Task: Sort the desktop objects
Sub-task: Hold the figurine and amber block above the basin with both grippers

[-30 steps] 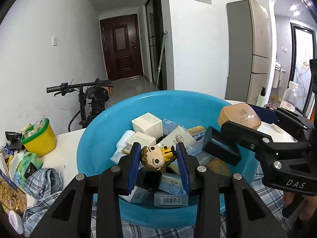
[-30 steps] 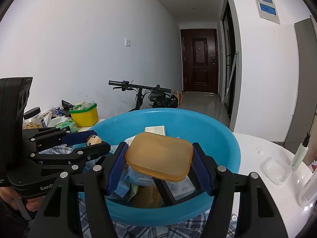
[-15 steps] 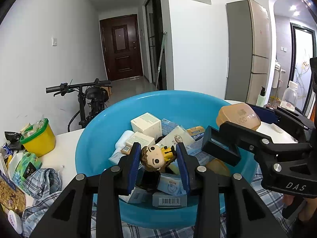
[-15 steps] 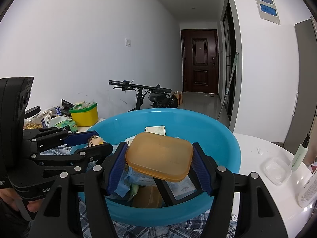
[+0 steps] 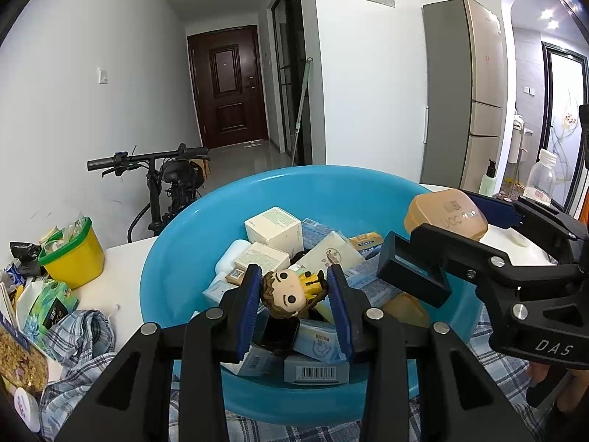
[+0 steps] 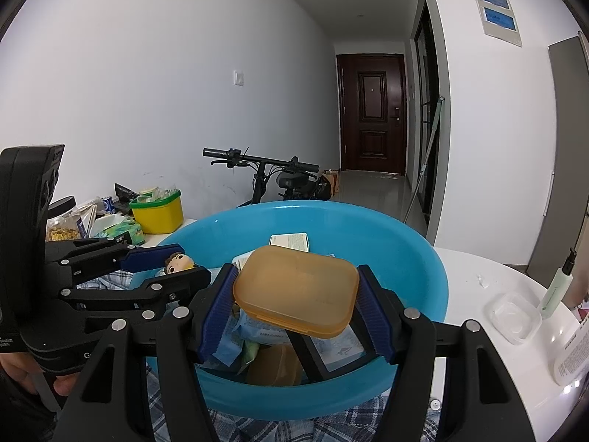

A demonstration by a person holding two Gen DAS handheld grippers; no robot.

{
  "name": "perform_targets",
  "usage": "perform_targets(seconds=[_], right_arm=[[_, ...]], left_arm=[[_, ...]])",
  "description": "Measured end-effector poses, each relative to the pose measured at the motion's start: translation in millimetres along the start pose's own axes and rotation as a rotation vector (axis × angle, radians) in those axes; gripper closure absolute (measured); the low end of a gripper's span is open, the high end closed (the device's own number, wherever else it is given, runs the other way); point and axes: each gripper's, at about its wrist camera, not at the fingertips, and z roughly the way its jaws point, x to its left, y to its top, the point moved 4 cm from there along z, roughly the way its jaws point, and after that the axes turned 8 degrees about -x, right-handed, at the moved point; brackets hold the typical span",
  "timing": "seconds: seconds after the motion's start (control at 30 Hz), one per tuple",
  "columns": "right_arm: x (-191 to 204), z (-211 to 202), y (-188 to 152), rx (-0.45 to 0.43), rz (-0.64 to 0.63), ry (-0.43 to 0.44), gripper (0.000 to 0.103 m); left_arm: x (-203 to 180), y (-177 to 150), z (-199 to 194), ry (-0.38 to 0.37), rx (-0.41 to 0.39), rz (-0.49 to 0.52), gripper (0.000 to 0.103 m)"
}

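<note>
White tabletop [image 6: 475, 276], hallway beyond: above blue basin [image 5: 331, 191], left gripper [image 5: 291, 291] clamped on big-headed figurine [image 5: 289, 289], right gripper [image 6: 296, 294] clamped on amber box [image 6: 296, 289].

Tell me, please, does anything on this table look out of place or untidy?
Yes. A checked cloth lies crumpled on the table beside the blue basin, and the boxes inside the basin are heaped at all angles. Nothing appears spilled or broken.
</note>
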Motion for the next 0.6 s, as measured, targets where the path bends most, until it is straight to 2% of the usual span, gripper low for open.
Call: perform_targets(seconds=[0.57,0.6], right_arm=[[4.0,1.3,-2.5,0.005,-0.012,0.000,0.039],[3.7,1.1,-2.4,0.005,-0.010,0.000,0.039]], left_arm=[[2.0,-2.6,-1.3,0.005,-0.010,0.000,0.064],[1.9,-3.0,-0.9,0.011,-0.009,0.003,0.055]])
